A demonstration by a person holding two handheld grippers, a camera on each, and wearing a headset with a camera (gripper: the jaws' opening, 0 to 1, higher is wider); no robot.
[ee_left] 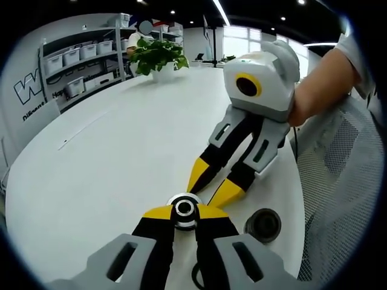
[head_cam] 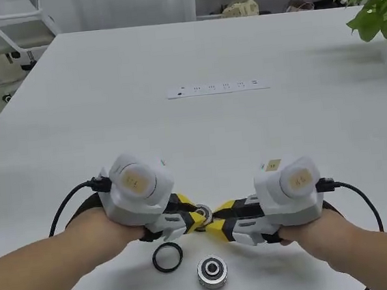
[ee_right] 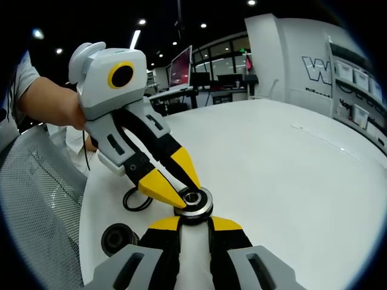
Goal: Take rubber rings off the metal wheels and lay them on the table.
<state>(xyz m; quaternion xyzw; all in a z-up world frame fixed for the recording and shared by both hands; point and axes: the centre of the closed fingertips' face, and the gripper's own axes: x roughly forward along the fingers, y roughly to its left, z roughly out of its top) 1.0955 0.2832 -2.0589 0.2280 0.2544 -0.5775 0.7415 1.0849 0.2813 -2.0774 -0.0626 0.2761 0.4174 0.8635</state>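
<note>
Meeting tip-to-tip, left gripper (ee_left: 184,212) and right gripper (ee_right: 195,222) pinch one metal wheel (ee_right: 198,205).

Open table (head_cam: 200,144) ahead and to both sides of me, power strip (head_cam: 217,88) far off mid-table, plant (head_cam: 375,4) at the far right corner, my left gripper (head_cam: 194,219) and right gripper (head_cam: 217,227) nose to nose at one metal wheel (ee_left: 184,209), no way between, loose rubber ring (head_cam: 167,257) and second wheel (head_cam: 212,270) just nearer me.
</note>
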